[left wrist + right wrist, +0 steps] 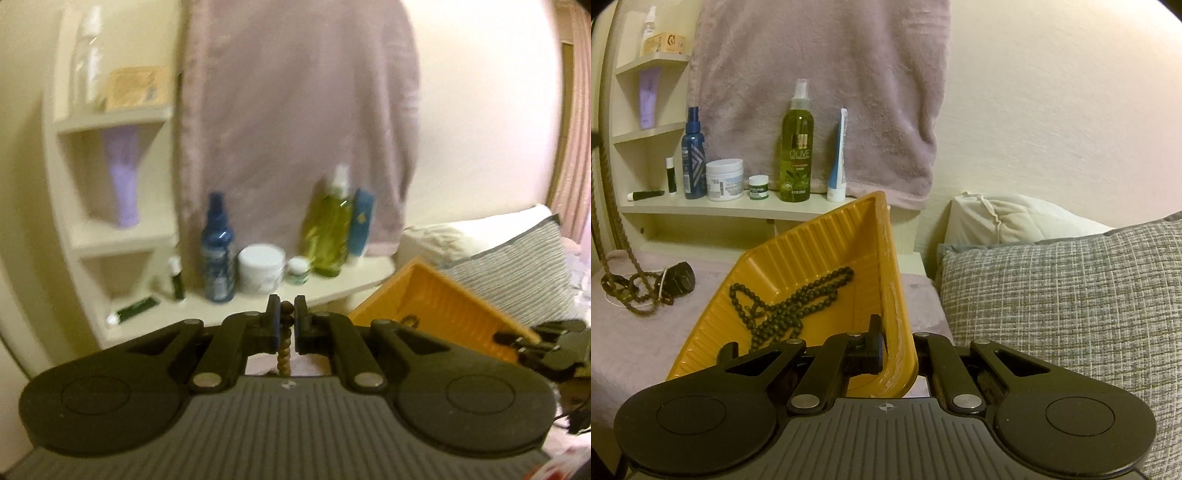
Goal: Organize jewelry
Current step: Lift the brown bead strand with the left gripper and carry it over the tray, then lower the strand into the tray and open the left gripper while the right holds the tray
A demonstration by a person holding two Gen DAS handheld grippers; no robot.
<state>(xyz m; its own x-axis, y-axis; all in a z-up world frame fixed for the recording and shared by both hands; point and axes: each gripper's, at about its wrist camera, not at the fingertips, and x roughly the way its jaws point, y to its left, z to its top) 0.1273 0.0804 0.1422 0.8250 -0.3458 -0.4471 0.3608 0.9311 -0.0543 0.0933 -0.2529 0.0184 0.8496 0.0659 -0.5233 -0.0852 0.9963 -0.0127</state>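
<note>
My left gripper is shut on a brown bead necklace that hangs down between the fingers. In the right wrist view the same strand hangs at the far left, its lower end piled on the pink cloth beside a black watch. My right gripper is shut on the near rim of an orange tray, held tilted. A dark bead necklace lies inside the tray. The tray also shows in the left wrist view.
A shelf behind holds a blue spray bottle, a white jar, a green olive bottle and tubes. A mauve towel hangs on the wall. Grey and cream pillows lie at the right.
</note>
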